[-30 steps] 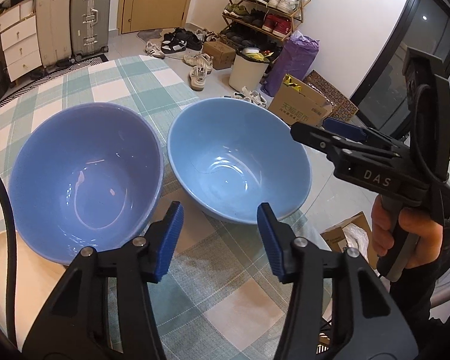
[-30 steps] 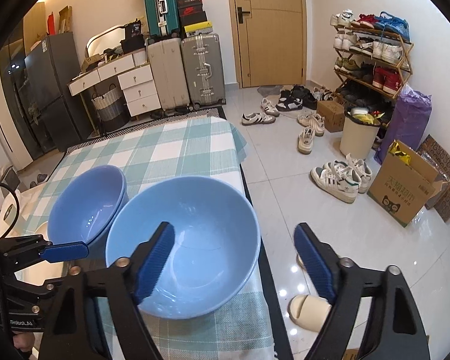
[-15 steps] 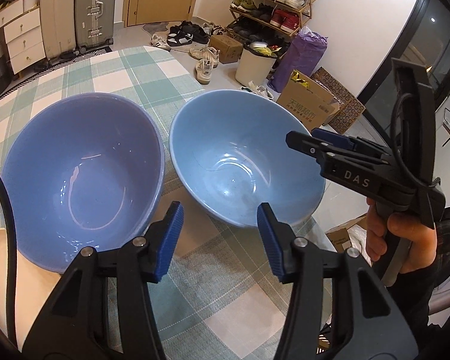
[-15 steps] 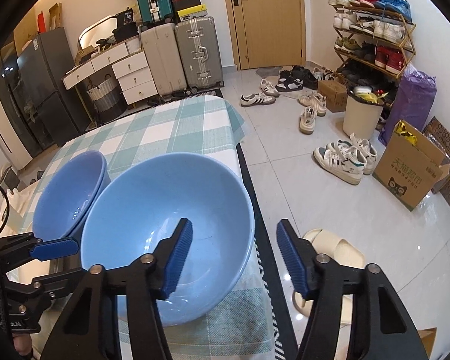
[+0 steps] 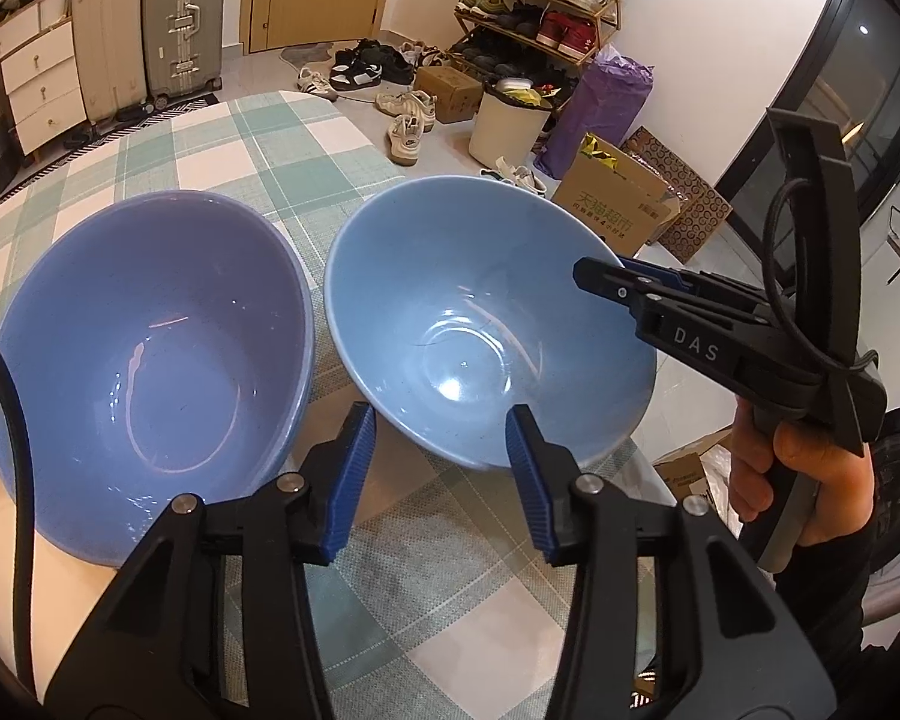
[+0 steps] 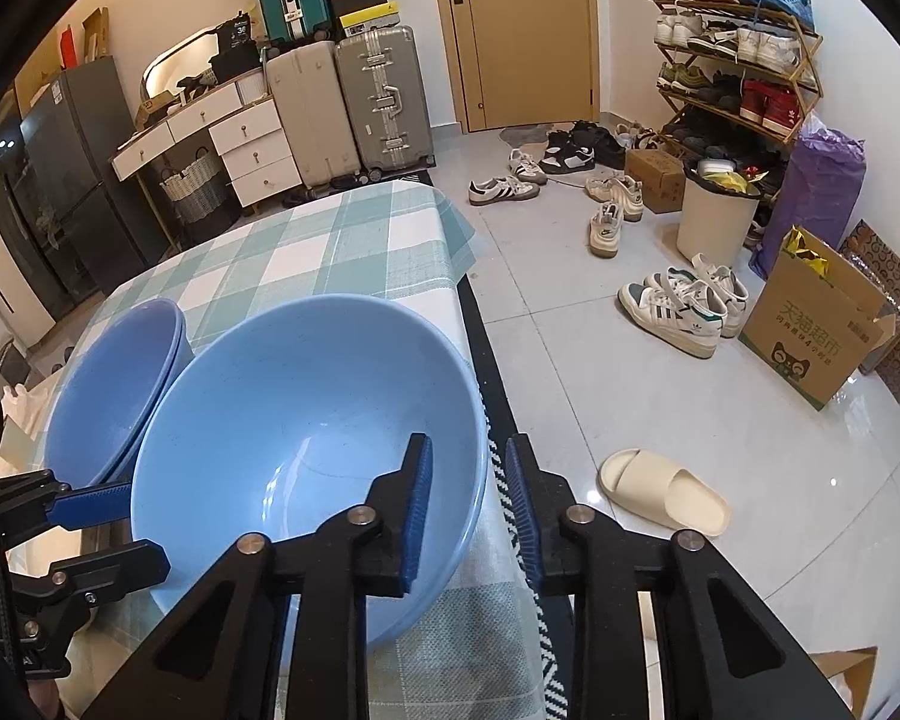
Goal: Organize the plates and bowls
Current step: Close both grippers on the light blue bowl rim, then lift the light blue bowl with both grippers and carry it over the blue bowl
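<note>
A light blue bowl (image 5: 486,324) sits tilted on the checked tablecloth (image 5: 222,144), next to a darker blue bowl (image 5: 150,348) on its left. My right gripper (image 6: 468,504) straddles the light blue bowl's (image 6: 306,444) right rim, one pad inside and one outside, with a narrow gap left. In the left wrist view the right gripper (image 5: 630,276) reaches over that rim. My left gripper (image 5: 441,468) is open and empty, just in front of both bowls. The darker bowl (image 6: 114,372) looks like a stack of two.
A cream plate (image 5: 6,546) lies under the darker bowl at the table's left. The table's right edge (image 6: 480,348) drops to a tiled floor with a slipper (image 6: 660,492), shoes, a cardboard box (image 6: 810,336) and a bin (image 6: 714,216).
My right gripper has moved in over the light blue bowl's right rim and its jaws have narrowed around it. The left gripper has stayed open and nearly still.
</note>
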`<state>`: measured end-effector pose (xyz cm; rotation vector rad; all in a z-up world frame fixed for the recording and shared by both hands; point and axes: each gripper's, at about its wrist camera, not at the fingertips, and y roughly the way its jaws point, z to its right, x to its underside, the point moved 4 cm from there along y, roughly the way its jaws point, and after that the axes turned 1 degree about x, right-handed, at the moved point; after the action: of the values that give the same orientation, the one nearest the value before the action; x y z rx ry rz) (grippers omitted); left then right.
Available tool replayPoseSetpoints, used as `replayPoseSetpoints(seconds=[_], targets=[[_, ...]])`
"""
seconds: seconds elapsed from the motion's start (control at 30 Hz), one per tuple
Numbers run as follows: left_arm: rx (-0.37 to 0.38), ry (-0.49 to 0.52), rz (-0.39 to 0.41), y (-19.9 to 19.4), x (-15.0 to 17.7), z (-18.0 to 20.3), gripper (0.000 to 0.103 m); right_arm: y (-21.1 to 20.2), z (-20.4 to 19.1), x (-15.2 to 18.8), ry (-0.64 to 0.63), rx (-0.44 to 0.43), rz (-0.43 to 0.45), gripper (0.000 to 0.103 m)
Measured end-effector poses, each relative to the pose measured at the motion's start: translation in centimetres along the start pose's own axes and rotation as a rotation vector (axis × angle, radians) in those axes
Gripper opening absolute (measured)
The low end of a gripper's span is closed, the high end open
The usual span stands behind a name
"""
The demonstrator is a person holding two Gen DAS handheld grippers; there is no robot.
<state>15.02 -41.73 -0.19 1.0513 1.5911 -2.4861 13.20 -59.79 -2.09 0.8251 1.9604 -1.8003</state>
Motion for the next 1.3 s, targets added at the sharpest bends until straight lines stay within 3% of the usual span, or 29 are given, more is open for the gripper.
replayPoseSetpoints(seconds=[0.17, 0.73, 1.3], targets=[[-0.006, -0.004, -0.002, 0.4, -0.1, -0.2, 0.035, 0.1, -0.3, -0.1, -0.019, 0.0, 0.002, 0.019], [-0.034, 0.029, 0.028, 0.0, -0.3, 0.0, 0.033, -0.6, -0.6, 0.3, -0.023, 0.022, 0.015, 0.019], [-0.059, 0.049, 0.128, -4.4, -1.6, -0.5, 0.033, -5.2, -2.7, -1.2, -0.057, 0.032, 0.11, 0.019]])
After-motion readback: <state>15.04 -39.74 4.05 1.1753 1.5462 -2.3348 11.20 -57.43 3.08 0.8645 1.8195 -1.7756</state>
